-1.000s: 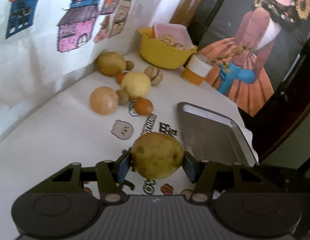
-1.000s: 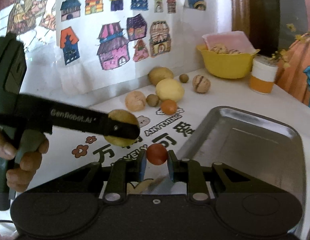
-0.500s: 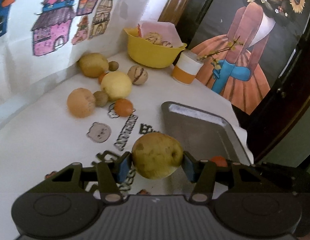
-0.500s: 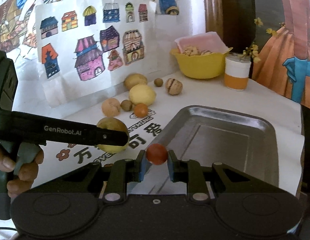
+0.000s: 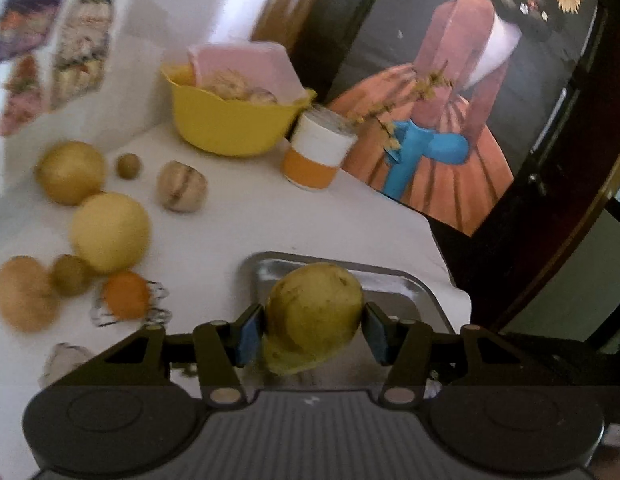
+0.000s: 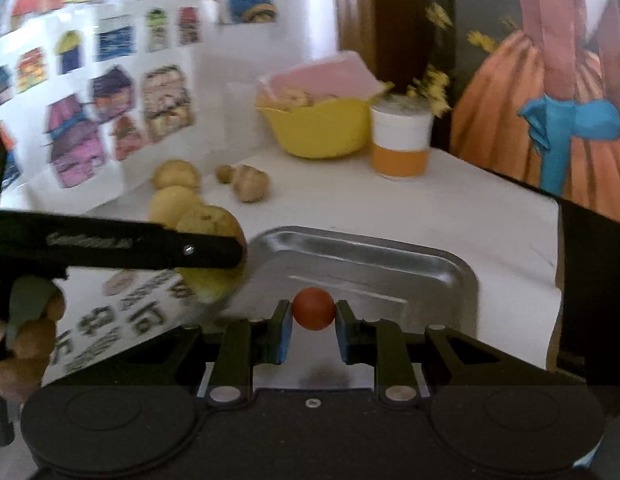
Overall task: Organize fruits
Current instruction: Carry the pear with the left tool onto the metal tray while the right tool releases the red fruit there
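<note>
Orange-white cup (image 5: 318,156) just beside yellow bowl (image 5: 230,128); painting (image 5: 450,92) behind.

A home, by the look of it: coloured house drawings (image 6: 76,140) are taped to the white wall, and a large painting of a figure in an orange dress (image 5: 450,120) leans behind the bench (image 6: 450,208), where loose fruit lies beside a yellow bowl (image 6: 318,128).

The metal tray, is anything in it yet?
Seemingly empty: the tray shows bare metal; pear and tomato are held above it.

Speckled pear (image 5: 314,316), red tomato (image 6: 313,308), gripped
</note>
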